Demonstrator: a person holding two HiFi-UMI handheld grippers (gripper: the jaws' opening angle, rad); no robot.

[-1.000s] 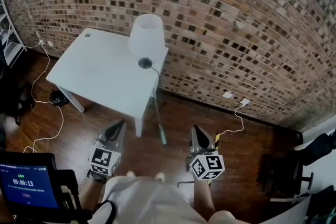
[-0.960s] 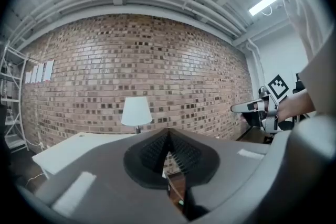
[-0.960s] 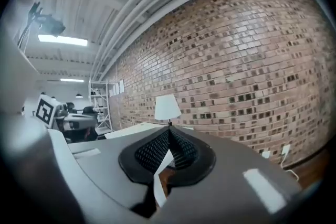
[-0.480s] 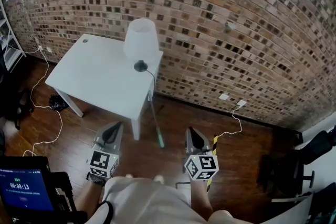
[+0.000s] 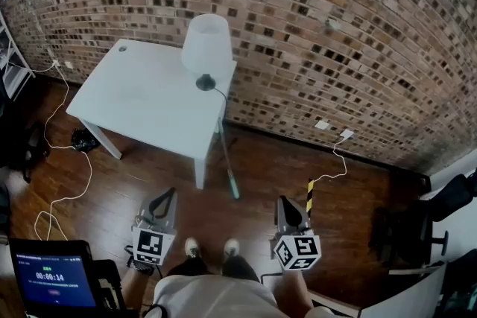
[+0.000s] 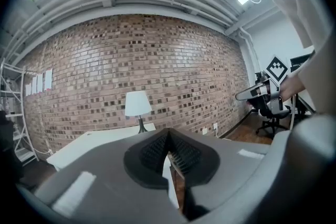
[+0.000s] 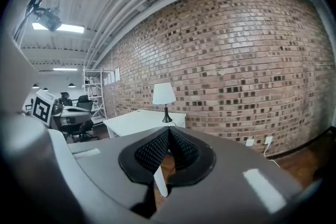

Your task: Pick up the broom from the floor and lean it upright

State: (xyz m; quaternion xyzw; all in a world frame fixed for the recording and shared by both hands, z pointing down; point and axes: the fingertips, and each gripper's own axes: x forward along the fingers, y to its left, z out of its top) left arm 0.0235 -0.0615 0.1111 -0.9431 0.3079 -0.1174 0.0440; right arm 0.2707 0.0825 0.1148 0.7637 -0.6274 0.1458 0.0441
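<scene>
Brick (image 5: 335, 26) is seen as the wall behind a white table (image 5: 141, 97), which is taken here as the landmark. On the table's far right corner a lamp (image 5: 207, 45) with a white shade is stood, close to the wall.

The broom (image 5: 227, 160) is found at the right front corner of the table, as a thin pole that runs from just beside the table's edge down to the wooden floor, with a teal end nearest to the person. Whether it leans on the table or lies flat cannot be told from the head view. It is touched by neither gripper.

The left gripper (image 5: 171, 194) is held in front of the table, near its front leg. In the left gripper view its jaws (image 6: 169, 132) are pressed together at the tips and nothing is held between them. The right gripper (image 5: 284, 199) is held further right of the table, well apart from the broom. Its jaws (image 7: 168, 130) are likewise closed on nothing.

A yellow-and-black striped post (image 5: 310, 197) is seen just beyond the right gripper. A shelf rack (image 7: 94, 93) is placed left of the table; what is kept on its boards cannot be made out. An office chair (image 5: 406, 234) is stood far right of the table.
</scene>
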